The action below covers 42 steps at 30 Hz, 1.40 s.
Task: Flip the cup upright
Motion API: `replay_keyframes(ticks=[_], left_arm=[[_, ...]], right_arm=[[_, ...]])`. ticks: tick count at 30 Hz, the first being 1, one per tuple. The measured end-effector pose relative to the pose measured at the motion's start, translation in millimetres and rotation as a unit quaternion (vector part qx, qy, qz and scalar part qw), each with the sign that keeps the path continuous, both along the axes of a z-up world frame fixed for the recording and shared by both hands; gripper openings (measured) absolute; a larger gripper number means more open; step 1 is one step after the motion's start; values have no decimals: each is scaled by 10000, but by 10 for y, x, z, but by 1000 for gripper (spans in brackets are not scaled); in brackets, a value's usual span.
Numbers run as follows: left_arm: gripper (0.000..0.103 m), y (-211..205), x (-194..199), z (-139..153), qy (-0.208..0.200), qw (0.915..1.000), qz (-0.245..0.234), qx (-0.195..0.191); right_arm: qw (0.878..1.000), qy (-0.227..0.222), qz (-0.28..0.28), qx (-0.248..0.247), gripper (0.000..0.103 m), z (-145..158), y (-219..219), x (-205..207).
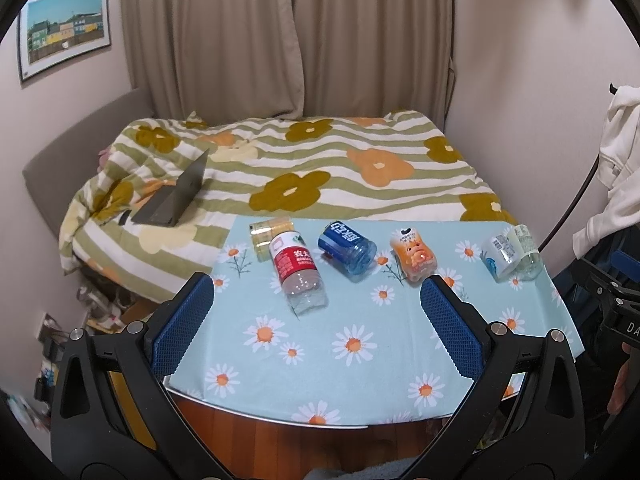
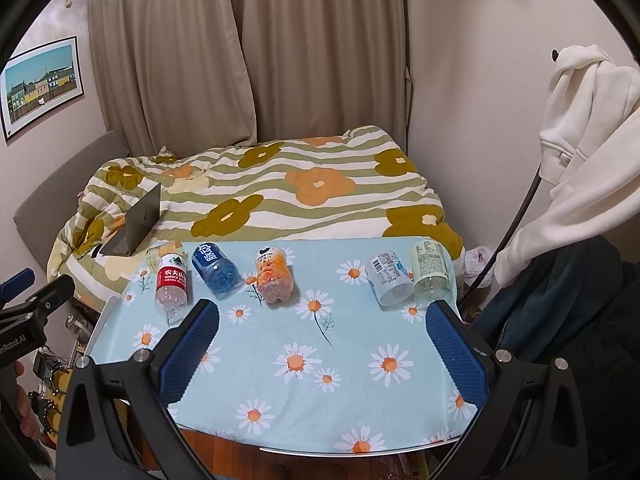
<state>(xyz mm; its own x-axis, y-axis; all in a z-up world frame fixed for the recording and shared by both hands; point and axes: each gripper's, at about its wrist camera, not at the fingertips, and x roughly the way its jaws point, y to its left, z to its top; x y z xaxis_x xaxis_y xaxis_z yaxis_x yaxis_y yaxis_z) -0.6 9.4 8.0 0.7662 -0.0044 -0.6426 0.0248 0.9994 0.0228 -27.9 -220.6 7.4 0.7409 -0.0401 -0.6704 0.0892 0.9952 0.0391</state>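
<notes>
Both of our grippers hang back over the near edge of the counter (image 2: 304, 412), each spread wide and holding nothing: the left gripper (image 1: 316, 300) and the right gripper (image 2: 322, 328). None of the cups is touched yet.

At about 11 o'clock from the left gripper lies the red-labelled cup (image 1: 297, 274); past it, toward 12, the blue cup (image 1: 347, 249) and the orange cup (image 1: 414, 258) lie on their sides. Well off at 2 o'clock, two pale cups (image 1: 511, 254) lie touching.

We judge rolling the main risk: a push on one rounded clear wall could send a cup into its neighbour or off the far edge onto the bed (image 1: 320, 168). The thin plastic may also buckle under a hard squeeze.
</notes>
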Motion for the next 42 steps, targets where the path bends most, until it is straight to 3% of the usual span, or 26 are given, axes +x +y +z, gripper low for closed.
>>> replay_keyframes(ticks=[38,42], left_arm=[[103,-3,-11,15,-26,10000,0,1],[103,55,14,127,-25,10000,30,-4]], right_arm=[[10000,-41,7,15,103,49,-63,14],[10000,-49,4,20,103,48,-72,16]])
